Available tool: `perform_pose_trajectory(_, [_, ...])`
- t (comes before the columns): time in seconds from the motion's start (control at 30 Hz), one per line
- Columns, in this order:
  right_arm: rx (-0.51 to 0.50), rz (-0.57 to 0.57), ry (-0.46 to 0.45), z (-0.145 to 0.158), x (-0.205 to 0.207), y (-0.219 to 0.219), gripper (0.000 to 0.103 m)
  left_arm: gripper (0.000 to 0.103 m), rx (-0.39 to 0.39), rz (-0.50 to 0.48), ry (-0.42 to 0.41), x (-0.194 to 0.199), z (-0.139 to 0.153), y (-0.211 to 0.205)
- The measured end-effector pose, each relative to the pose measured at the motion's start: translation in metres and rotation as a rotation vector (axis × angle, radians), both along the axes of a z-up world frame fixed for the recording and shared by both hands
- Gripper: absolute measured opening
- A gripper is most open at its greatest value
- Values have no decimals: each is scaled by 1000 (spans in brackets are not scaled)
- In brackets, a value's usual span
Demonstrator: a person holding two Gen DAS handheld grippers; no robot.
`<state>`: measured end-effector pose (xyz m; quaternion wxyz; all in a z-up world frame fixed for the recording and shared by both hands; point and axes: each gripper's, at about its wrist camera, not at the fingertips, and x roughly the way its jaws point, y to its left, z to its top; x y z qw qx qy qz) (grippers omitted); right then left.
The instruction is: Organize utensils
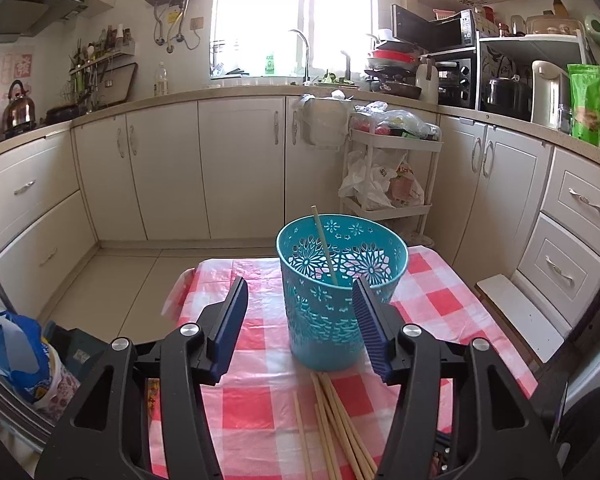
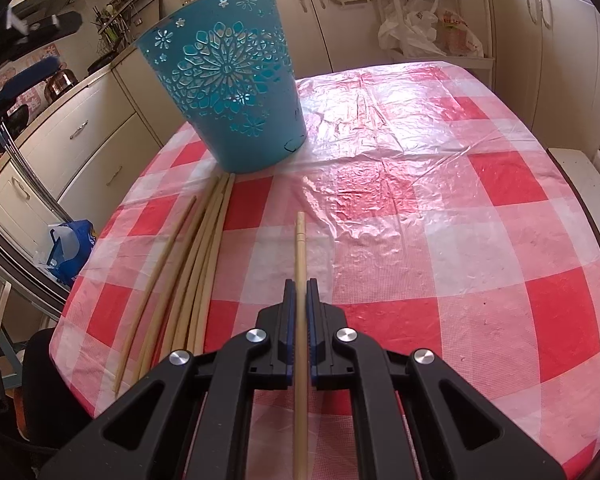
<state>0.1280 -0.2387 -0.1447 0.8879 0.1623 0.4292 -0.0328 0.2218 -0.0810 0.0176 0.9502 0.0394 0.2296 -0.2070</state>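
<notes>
A teal cut-out basket [image 1: 340,280] stands upright on the red-and-white checked table [image 1: 256,404]; one chopstick [image 1: 324,244] leans inside it. My left gripper [image 1: 300,284] hangs open just in front of the basket with nothing between its blue pads. Several loose chopsticks [image 1: 332,424] lie on the cloth below it. In the right wrist view the same basket [image 2: 228,76] stands at the table's far left, with the chopstick pile [image 2: 192,276] before it. My right gripper [image 2: 301,286] is shut on a single chopstick [image 2: 300,248] that points toward the basket, above the table [image 2: 460,240].
Cream kitchen cabinets [image 1: 240,168] ring the table, and a white trolley [image 1: 392,176] with plastic bags stands behind the basket. A blue bag [image 1: 16,356] sits low on the left. The left gripper's blurred finger [image 2: 28,76] shows at the right wrist view's upper left.
</notes>
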Motion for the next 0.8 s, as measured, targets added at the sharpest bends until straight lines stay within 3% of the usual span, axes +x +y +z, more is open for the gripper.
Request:
perform_pose_trajectory(0.2, [-17,6,-7,0,-1,1,6,57,12,-3,-8,-12,1,6])
perform_pose_trajectory(0.5, [34,-5,-45,0,-5,-6,6,60,-29,-1,54,-5,-7,12])
perform_pose_trajectory(0.8, [36,-26,-280,47,-14,-14,6,63,-154,-8,133,9,-10,19])
